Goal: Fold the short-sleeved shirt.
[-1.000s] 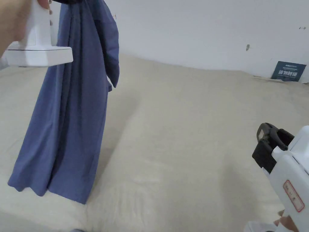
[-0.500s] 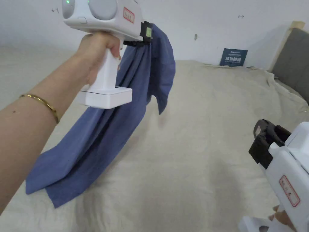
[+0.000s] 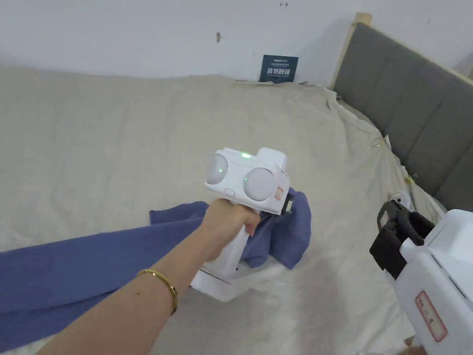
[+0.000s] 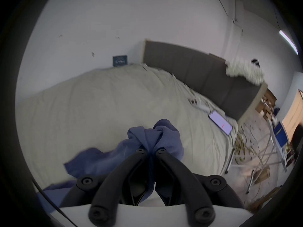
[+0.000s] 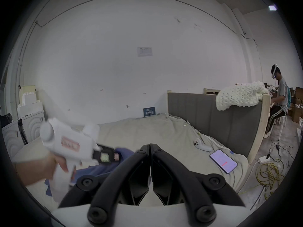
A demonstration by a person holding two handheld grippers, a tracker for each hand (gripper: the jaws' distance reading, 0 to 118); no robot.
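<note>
On the bed sheet (image 3: 115,138), the blue shirt (image 3: 69,272) lies bunched, unfolded.

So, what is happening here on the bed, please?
A person is laying a blue short-sleeved shirt on a bed covered with a beige sheet. The left gripper is shut on a bunched part of the shirt, low over the sheet, while the rest of the cloth trails across the bed. The right gripper is shut on nothing and waits to the side. Folding has not begun.
</note>
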